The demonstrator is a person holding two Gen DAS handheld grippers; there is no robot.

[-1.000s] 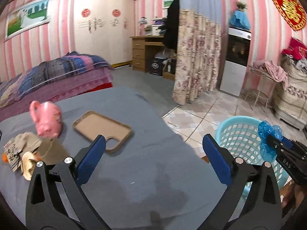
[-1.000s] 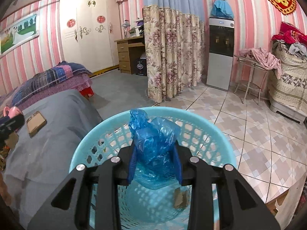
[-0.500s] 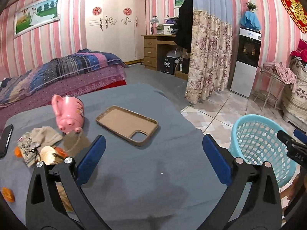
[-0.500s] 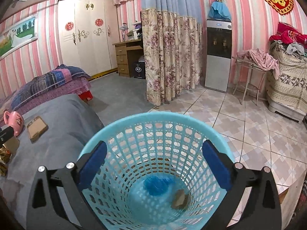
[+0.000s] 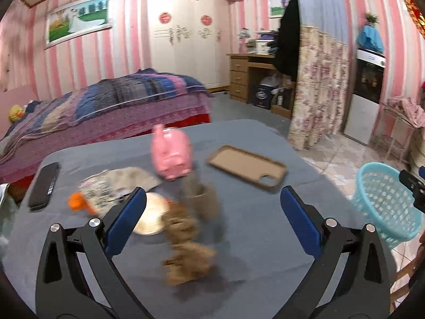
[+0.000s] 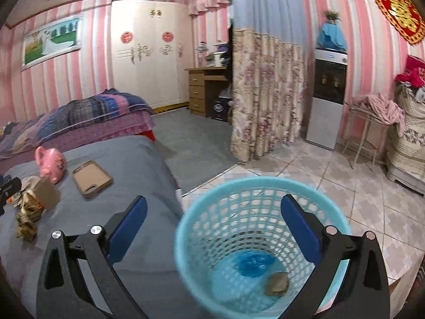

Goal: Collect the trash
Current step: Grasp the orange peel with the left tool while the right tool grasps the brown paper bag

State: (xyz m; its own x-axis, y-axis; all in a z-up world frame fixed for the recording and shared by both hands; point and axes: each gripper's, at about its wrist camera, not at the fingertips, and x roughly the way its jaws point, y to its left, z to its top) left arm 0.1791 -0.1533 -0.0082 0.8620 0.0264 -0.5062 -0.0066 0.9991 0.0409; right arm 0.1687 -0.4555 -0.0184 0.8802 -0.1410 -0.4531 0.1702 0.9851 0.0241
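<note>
My left gripper is open and empty above the grey table, over a blurred pile of brown crumpled paper trash, a pale round piece, a printed wrapper and an orange scrap. My right gripper is open and empty over the light blue mesh basket, which holds a blue plastic bag and a brown lump. The basket also shows in the left wrist view, right of the table.
On the table stand a pink piggy bank, a tan phone case and a black remote. A bed lies behind. A floral curtain and tiled floor are to the right.
My right gripper opened and the blue bag dropped into the basket. My left gripper swung left over the table toward the trash pile.
</note>
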